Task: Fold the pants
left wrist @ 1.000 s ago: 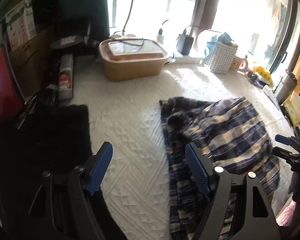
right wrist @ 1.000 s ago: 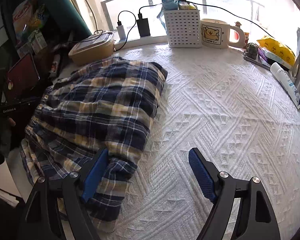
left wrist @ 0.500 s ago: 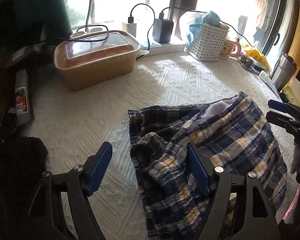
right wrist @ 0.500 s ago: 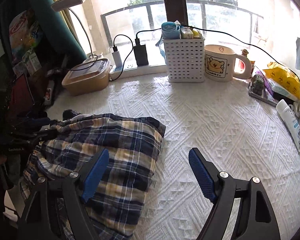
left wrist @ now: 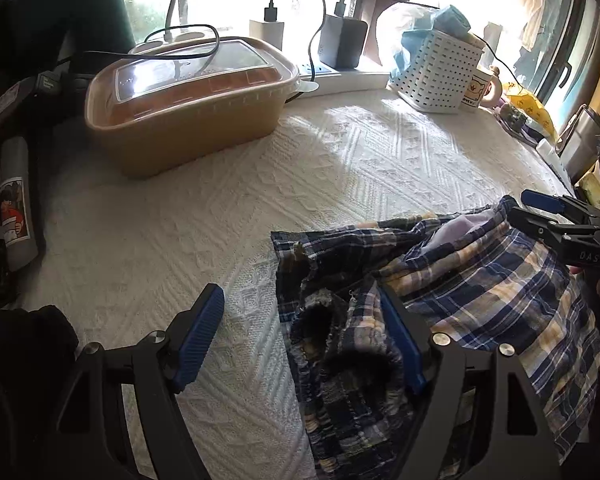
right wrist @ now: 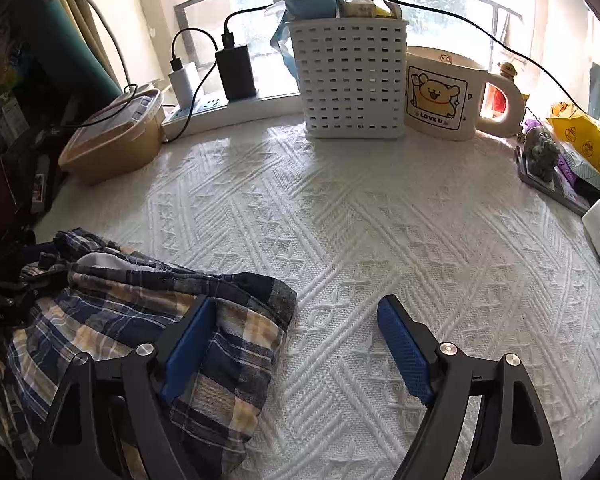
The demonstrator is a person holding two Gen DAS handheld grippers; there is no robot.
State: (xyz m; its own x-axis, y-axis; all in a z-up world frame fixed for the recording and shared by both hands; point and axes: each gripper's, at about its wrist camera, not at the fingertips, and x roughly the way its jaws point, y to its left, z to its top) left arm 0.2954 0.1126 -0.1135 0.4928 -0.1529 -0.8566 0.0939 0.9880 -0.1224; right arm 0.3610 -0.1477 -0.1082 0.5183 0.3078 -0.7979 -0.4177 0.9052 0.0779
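Pants (left wrist: 452, 292) shifted nearer; only left view shows bunched waistband, seemingly.

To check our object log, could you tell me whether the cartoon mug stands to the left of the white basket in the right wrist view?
No, the mug stands right of the white basket.

Navy-and-cream plaid pants (left wrist: 460, 280) (white cloth (right wrist: 380, 240))
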